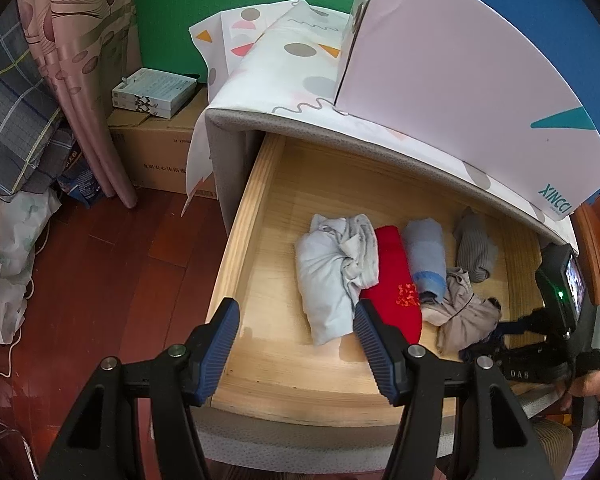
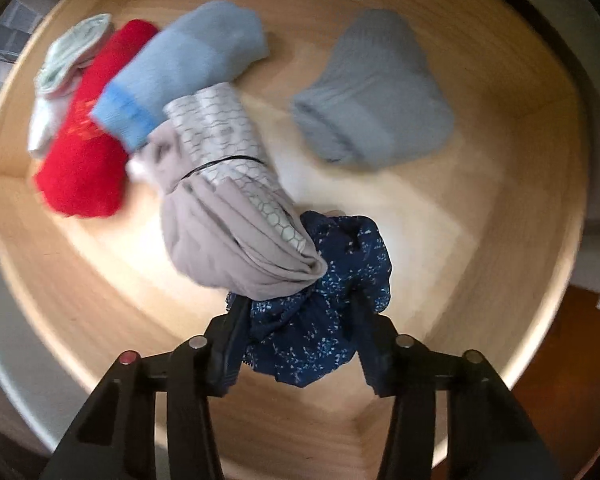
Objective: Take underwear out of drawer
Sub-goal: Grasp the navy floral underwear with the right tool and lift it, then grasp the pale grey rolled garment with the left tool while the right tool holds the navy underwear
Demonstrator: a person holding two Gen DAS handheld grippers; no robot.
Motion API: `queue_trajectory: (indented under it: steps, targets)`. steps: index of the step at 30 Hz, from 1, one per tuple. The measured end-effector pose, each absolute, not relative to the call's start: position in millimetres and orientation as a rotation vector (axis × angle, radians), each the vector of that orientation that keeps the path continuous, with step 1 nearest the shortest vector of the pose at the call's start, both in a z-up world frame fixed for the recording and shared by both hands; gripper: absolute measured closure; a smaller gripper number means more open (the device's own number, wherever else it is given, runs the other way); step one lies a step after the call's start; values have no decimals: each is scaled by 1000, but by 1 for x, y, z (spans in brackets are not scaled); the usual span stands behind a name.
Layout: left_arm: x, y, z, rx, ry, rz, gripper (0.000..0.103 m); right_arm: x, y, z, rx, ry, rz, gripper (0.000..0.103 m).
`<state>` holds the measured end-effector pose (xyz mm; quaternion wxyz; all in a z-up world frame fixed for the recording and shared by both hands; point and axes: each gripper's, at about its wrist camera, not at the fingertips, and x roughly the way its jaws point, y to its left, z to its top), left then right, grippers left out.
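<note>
The wooden drawer [image 1: 252,216] stands pulled out, with several rolled garments lying in it. My right gripper [image 2: 296,308] points down into it, shut on a bunched navy underwear with pale specks [image 2: 320,320]. A taupe garment with a honeycomb-print band [image 2: 228,232] lies against the navy piece. Behind are a light blue roll [image 2: 188,64], a red piece [image 2: 84,160] and a grey ribbed piece [image 2: 372,92]. In the left wrist view the right gripper [image 1: 476,350] is at the drawer's right front. My left gripper [image 1: 296,308] hangs open above the drawer's front left, with nothing between its fingers.
A pale blue-grey garment [image 1: 332,276] lies leftmost in the drawer. On the cabinet's patterned cover [image 1: 300,52] stands a white box [image 1: 460,80]. Left of the cabinet are a cardboard box [image 1: 160,160], a pink curtain [image 1: 80,60] and red-brown wooden floor [image 1: 120,260].
</note>
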<state>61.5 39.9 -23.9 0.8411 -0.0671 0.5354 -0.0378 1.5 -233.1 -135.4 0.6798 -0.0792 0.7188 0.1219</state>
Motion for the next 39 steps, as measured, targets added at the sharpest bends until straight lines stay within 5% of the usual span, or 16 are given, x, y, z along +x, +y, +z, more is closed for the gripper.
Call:
queue_trajectory:
  steps: [5, 10, 19, 23, 25, 39]
  targets:
    - [62, 41, -24, -145, 1133, -82, 41, -2, -230, -137, -160, 1625, 272, 58]
    - [63, 42, -24, -149, 1132, -83, 41, 1, -231, -141, -178, 1633, 173, 40]
    - [64, 41, -26, -145, 1147, -84, 41, 19, -235, -168, -187, 1686, 164, 33]
    - [65, 40, -30, -146, 1168, -88, 41, 16, -233, -170, -156, 1710, 162, 46]
    - [65, 39, -30, -142, 1168, -88, 41, 11, -236, -164, -142, 1719, 151, 60]
    - [70, 41, -37, -157, 1214, -123, 41, -24, -267, -171, 34, 1772, -49, 72]
